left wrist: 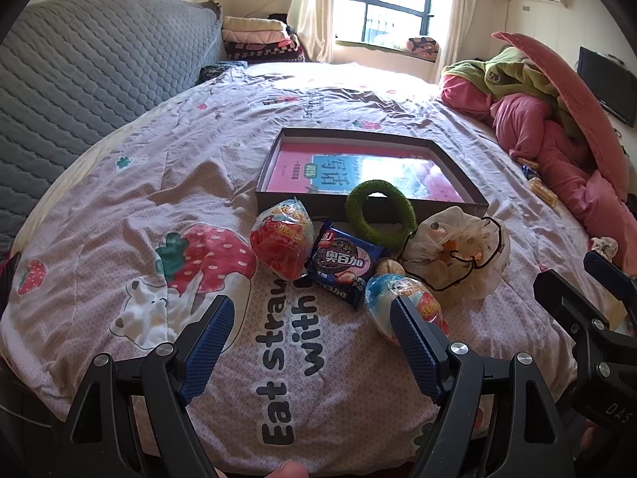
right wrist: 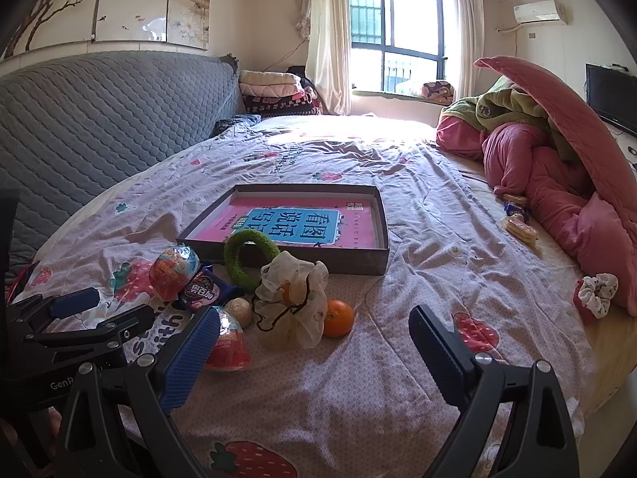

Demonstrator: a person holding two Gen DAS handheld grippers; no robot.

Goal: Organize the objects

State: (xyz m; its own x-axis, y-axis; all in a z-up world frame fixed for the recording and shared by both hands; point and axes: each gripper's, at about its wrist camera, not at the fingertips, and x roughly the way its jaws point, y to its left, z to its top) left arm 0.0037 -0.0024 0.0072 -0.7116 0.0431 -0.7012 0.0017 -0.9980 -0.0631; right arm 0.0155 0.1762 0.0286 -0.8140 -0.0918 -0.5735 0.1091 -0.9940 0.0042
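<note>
On the bed lies a shallow grey box [left wrist: 374, 199] [right wrist: 372, 261] with a pink book [left wrist: 302, 167] [right wrist: 294, 221] inside. In front of it sit a green fuzzy ring [left wrist: 378, 215] [right wrist: 249, 257], two red-and-blue snack bags [left wrist: 282, 243] [left wrist: 402, 302] [right wrist: 173, 271] [right wrist: 229, 344], a dark blue cookie packet [left wrist: 346, 265] [right wrist: 207, 288], a sheer cream scrunchie [left wrist: 458, 255] [right wrist: 290, 298], a small pale ball [right wrist: 239, 310] and an orange [right wrist: 338, 317]. My left gripper [left wrist: 310, 342] is open and empty, just before the snacks. My right gripper [right wrist: 314, 342] is open and empty, right of the pile.
A heap of pink and green bedding [right wrist: 557, 167] lies at the right. Small snack packs [right wrist: 519, 227] and a floral scrunchie [right wrist: 597, 292] lie near it. A grey quilted headboard [left wrist: 99, 63] stands at the left. Folded blankets [right wrist: 274, 91] are stacked by the window.
</note>
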